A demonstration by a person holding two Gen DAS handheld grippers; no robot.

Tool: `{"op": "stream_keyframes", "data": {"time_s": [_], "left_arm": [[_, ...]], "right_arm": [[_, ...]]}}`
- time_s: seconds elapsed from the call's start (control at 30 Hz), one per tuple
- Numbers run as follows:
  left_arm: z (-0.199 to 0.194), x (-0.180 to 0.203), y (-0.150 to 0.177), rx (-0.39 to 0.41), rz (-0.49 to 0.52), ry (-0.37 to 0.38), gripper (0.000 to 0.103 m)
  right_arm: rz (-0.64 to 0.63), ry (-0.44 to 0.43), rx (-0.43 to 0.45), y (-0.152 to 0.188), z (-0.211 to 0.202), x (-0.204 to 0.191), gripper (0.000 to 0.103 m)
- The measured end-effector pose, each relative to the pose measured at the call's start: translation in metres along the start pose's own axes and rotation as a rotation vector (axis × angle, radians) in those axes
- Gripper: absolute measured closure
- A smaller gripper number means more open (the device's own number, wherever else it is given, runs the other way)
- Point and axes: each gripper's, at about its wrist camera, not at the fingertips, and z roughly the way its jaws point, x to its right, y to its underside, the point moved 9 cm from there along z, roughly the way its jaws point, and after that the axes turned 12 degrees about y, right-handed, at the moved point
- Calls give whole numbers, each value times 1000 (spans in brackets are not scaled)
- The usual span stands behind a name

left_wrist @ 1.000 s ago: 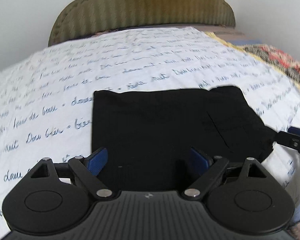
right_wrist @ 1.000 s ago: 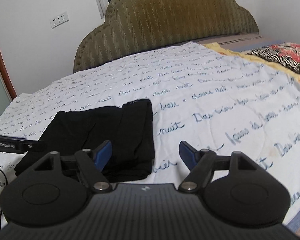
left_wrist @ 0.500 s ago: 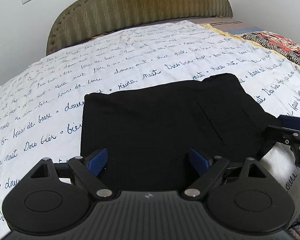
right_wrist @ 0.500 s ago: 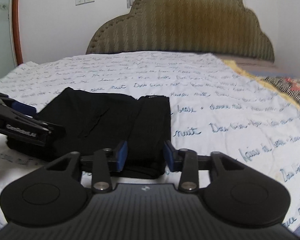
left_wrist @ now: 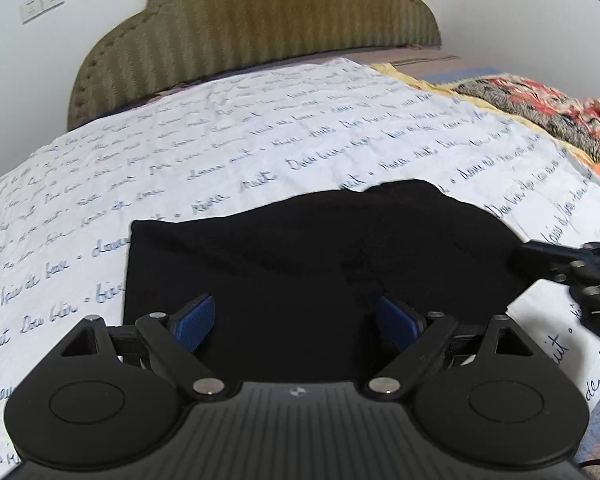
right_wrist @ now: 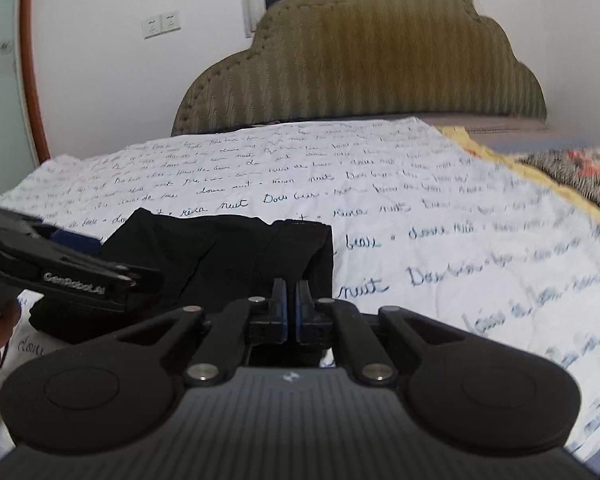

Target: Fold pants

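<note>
The black pants (left_wrist: 320,252) lie folded into a flat rectangle on the white bedspread with blue handwriting (left_wrist: 220,160). My left gripper (left_wrist: 296,316) is open, its blue pads wide apart over the near edge of the pants. My right gripper (right_wrist: 290,304) is shut with nothing visible between the pads, at the near right edge of the pants (right_wrist: 228,260). The left gripper shows in the right wrist view (right_wrist: 68,272), at the pants' left side. The right gripper shows at the right edge of the left wrist view (left_wrist: 572,268).
An olive padded headboard (left_wrist: 260,32) stands against the white wall at the far end. A red and black patterned blanket (left_wrist: 540,108) lies at the right side of the bed. Wall sockets (right_wrist: 162,24) sit left of the headboard.
My right gripper has closed from wide open to shut and turned left toward the pants. My left gripper stays open over the near edge of the pants.
</note>
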Motion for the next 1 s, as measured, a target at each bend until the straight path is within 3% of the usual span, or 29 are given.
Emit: {"op": "stream_keyframes", "data": {"time_s": [0.1, 0.27, 0.4, 0.5, 0.53, 0.57, 0.63, 0.83, 0.9, 1.0], "left_arm": [[12, 5, 9, -46, -1, -1, 14], [13, 9, 12, -41, 15, 7, 14], [17, 2, 19, -63, -23, 28, 14], [8, -4, 11, -41, -18, 12, 14], [6, -7, 6, -26, -18, 0, 14], [3, -11, 0, -10, -22, -6, 14], [4, -20, -12, 6, -41, -16, 14], [27, -70, -39, 5, -148, -82, 14], [40, -89, -46, -10, -166, -125, 14], [62, -124, -44, -66, -219, -202, 14]], "right_arm": [[-49, 66, -45, 19, 15, 1, 99], [-29, 58, 10, 4, -5, -1, 99], [-26, 55, -104, 31, 20, 2, 98], [25, 51, -74, 21, 11, 14, 90], [58, 57, -43, 11, 7, 21, 74], [79, 53, -22, 1, 6, 27, 69], [73, 9, -6, -21, 11, 28, 69], [-50, -228, -90, -56, 72, -23, 73], [-106, -238, -136, -55, 96, -42, 73], [-145, -165, -189, -51, 134, -44, 75]]}}
